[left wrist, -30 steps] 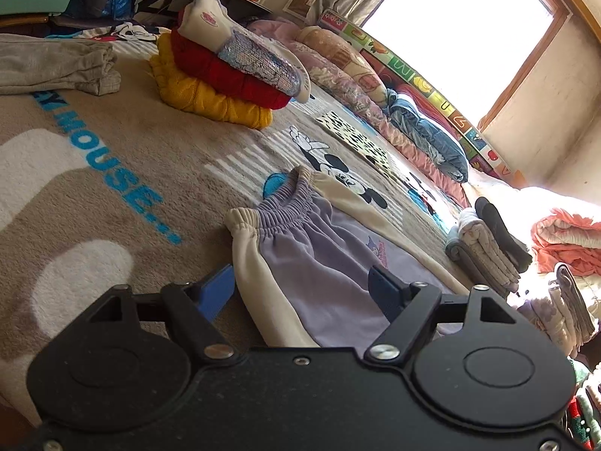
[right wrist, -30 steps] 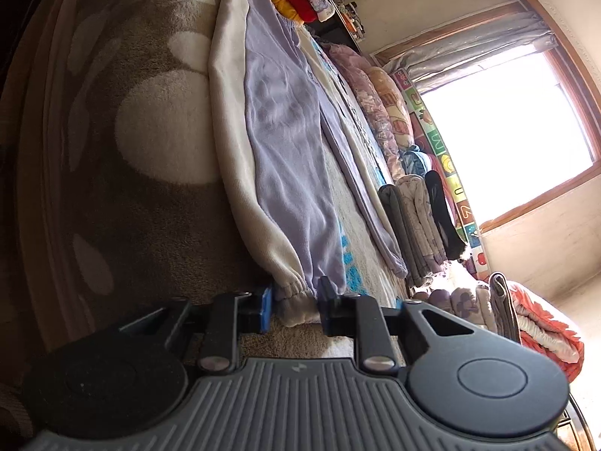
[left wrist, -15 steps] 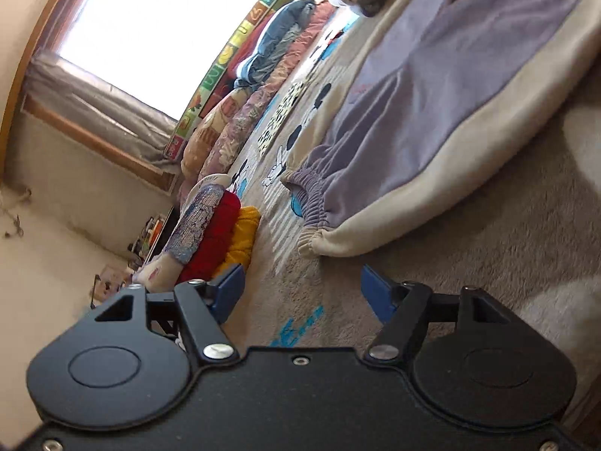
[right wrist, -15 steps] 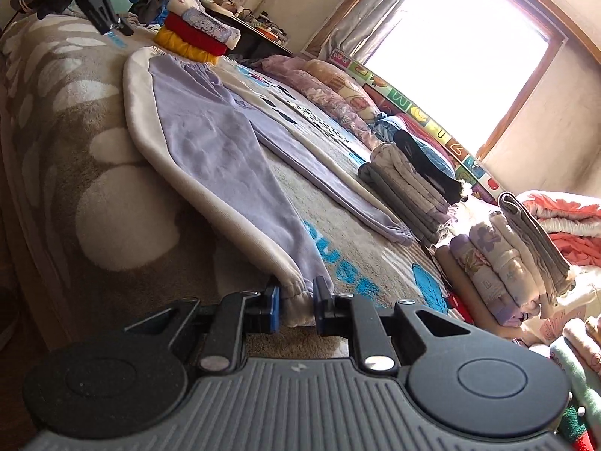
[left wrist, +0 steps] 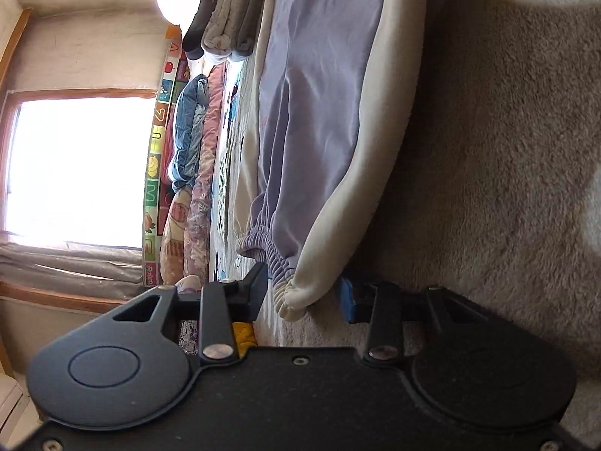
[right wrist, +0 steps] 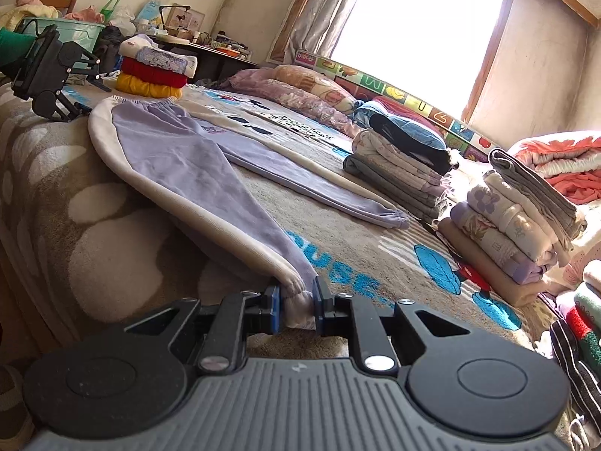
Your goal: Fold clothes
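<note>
Trousers (right wrist: 180, 158) lie flat on the blanket (right wrist: 56, 203) — my right hand-held gripper (right wrist: 295, 306) pinches one leg cuff, my left hand-held gripper (left wrist: 304, 293) stands wide around the waistband corner, not closed. Folded stacks (right wrist: 514, 221) sit beyond.

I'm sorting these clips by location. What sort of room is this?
Most likely a lived-in bedroom at home: a fuzzy brown cartoon-print blanket spread over a wide bed, long floral pillows under the bright curtained window, and stacks of folded clothes around the lavender-and-cream sweatpants.
</note>
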Demonstrator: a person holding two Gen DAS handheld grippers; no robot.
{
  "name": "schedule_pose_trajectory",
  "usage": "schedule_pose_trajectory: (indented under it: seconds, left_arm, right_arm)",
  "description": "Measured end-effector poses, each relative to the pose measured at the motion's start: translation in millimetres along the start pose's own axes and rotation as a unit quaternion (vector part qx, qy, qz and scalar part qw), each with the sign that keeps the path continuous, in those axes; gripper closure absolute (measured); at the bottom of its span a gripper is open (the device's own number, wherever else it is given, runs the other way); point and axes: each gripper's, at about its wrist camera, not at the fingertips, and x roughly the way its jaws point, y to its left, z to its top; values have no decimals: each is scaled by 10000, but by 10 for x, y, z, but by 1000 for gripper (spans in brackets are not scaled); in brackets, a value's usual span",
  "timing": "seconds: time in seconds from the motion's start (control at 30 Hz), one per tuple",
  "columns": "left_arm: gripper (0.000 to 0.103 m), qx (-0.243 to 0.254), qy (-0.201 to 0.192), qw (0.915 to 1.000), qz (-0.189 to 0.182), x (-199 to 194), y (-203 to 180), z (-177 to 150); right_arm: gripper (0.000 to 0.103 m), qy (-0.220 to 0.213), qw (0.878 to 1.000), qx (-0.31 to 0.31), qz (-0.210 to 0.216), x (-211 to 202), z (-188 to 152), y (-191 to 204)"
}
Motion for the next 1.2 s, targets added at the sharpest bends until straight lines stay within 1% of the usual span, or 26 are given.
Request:
schedule_pose_trajectory:
  seconds: [0.03, 0.13, 0.2, 0.23, 0.3, 0.4, 0.47, 0.53, 0.63, 0.7, 0.8, 0.9, 0.93, 0.97, 1.13, 1.2]
  left_arm:
    - [66, 68, -48, 10000, 4, 17, 4, -5]
    - [73, 146, -96, 9998, -17, 33, 3, -4]
    - [92, 106, -21, 9999, 37, 26, -10, 5]
    - [94, -40, 17, 10000, 59, 15, -2, 8]
    - [96, -581, 81, 9983, 56, 1, 69, 26]
    - [97, -1345, 139, 9908, 8, 4, 211, 74]
    - [97, -1870, 171, 9822, -6, 22, 337, 123]
    - [97, -2391, 233, 9707, -60, 52, 479, 172]
    - [97, -2994, 286, 9537, -74, 130, 693, 254]
    - [97, -3382, 322, 9405, -69, 190, 843, 307]
    - [98, -3948, 340, 9182, -12, 276, 1035, 352]
    - [98, -4269, 407, 9034, 27, 383, 1156, 383]
    - [98, -4408, 399, 8967, -5, 420, 1191, 373]
    - [98, -4494, 407, 8924, -45, 485, 1244, 375]
    - [98, -4699, 438, 8813, -231, 786, 1505, 353]
    - [98, -4931, 453, 8680, -371, 908, 1541, 304]
  right_arm:
    - [84, -1, 10000, 20, -1, 5, 0, -7]
    - [84, 21, 10000, -15, 18, 28, 1, 4]
    - [84, 17, 10000, -22, 36, 30, 15, 21]
    - [85, 2, 10000, -13, 36, 25, 28, 23]
    - [85, -39, 10000, 26, 27, 11, 58, 12]
    - [86, -149, 9995, 263, -54, -12, 136, -86]
    - [86, -210, 9988, 428, -131, 7, 206, -190]
    - [86, -255, 9981, 529, -205, 46, 283, -296]
    - [86, -280, 9966, 716, -290, 165, 423, -517]
    - [86, -248, 9961, 783, -332, 300, 533, -673]
    - [86, -217, 9953, 866, -384, 524, 710, -907]
    - [86, -124, 9941, 1031, -306, 755, 861, -1129]
    - [86, -84, 9938, 1069, -278, 834, 902, -1194]
    - [86, -46, 9936, 1096, -253, 908, 937, -1251]
    - [86, 245, 9914, 1288, -48, 1291, 1074, -1522]
    - [86, 379, 9906, 1318, 6, 1462, 1124, -1602]
